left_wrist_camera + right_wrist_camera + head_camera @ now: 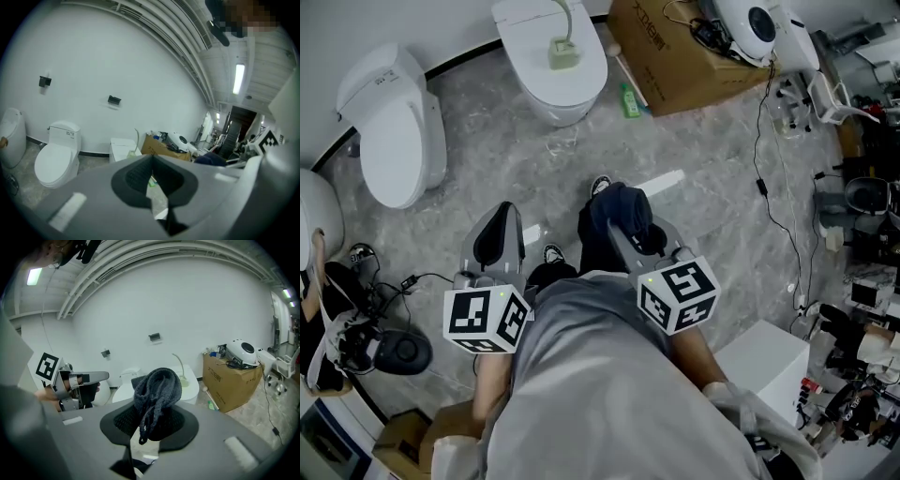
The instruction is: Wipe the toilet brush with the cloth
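Observation:
The toilet brush, with a pale green base and a curved white handle, stands on the closed lid of the middle toilet at the top of the head view. It also shows far off as the brush in the left gripper view and the brush in the right gripper view. My right gripper is shut on a dark knitted cloth, bunched up between the jaws as the cloth. My left gripper is held beside it, jaws shut with nothing in them. Both are well short of the brush.
A second toilet stands at the left. A cardboard box with gear on it sits at the top right, a green bottle beside it. A cable runs over the marble floor. A white box is at my lower right.

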Demonstrator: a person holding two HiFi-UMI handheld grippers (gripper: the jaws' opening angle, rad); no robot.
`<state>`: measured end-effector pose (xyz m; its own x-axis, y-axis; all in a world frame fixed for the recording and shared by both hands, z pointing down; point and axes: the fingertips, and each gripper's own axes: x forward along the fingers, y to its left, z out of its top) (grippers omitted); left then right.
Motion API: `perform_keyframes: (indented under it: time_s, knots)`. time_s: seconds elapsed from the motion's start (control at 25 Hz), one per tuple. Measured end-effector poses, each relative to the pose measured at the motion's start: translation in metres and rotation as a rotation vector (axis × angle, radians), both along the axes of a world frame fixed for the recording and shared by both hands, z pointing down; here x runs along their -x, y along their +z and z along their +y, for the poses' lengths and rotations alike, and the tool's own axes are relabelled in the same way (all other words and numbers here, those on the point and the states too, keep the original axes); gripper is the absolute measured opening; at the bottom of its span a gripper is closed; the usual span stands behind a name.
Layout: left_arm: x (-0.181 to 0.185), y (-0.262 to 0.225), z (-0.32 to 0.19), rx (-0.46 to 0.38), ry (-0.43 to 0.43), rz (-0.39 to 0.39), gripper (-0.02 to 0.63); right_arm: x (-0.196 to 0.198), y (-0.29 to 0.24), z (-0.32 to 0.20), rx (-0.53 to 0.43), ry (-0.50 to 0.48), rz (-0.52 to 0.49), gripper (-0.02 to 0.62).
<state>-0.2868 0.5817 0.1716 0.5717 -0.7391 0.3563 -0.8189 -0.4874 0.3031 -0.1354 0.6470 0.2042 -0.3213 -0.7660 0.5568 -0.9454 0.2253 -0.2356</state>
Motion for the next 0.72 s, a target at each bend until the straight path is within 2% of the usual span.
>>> perform_keyframes:
  time_s: [0.12,0.28,0.72]
  knots:
    - [-0.009,0.003,-0.019,-0.008,-0.022,0.0,0.0,-0.018,0.003,-0.025,-0.017,0.011,-0.019,0.091]
    - [-0.026,0.008,-0.063,-0.023,-0.035,-0.011,0.0,-0.043,0.006,-0.082,-0.04,0.005,-0.04,0.091]
    - [-0.11,-0.005,-0.216,-0.014,-0.121,-0.005,0.0,-0.131,0.012,-0.253,-0.019,-0.12,-0.073,0.091]
